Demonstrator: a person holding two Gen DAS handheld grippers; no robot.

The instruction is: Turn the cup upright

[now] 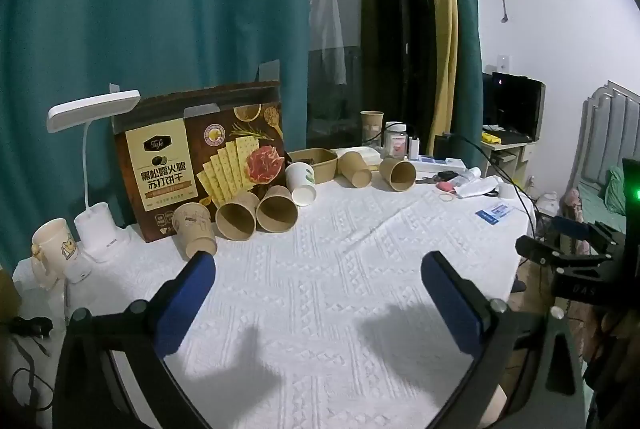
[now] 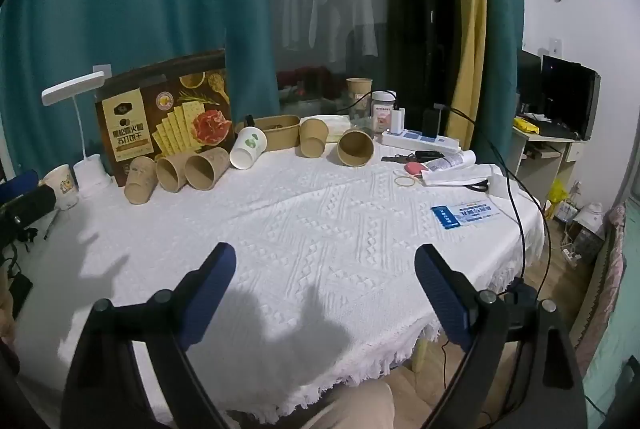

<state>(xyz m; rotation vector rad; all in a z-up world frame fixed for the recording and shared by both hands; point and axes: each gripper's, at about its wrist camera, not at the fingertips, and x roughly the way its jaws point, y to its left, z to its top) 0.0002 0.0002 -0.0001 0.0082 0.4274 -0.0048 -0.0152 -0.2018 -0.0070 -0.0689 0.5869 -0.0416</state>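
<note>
Several paper cups stand or lie along the far side of the white tablecloth. A printed brown cup stands upside down at the left. Two brown cups lie on their sides with mouths toward me. A white cup lies tilted on its side. Two more brown cups lie further right. In the right wrist view the same row shows, the upside-down cup first and a brown cup on its side further right. My left gripper is open and empty above the cloth. My right gripper is open and empty.
A cracker box stands behind the cups, with a white desk lamp and a mug to its left. A brown paper bowl, an upright cup, a jar, a power strip, cables and papers crowd the far right.
</note>
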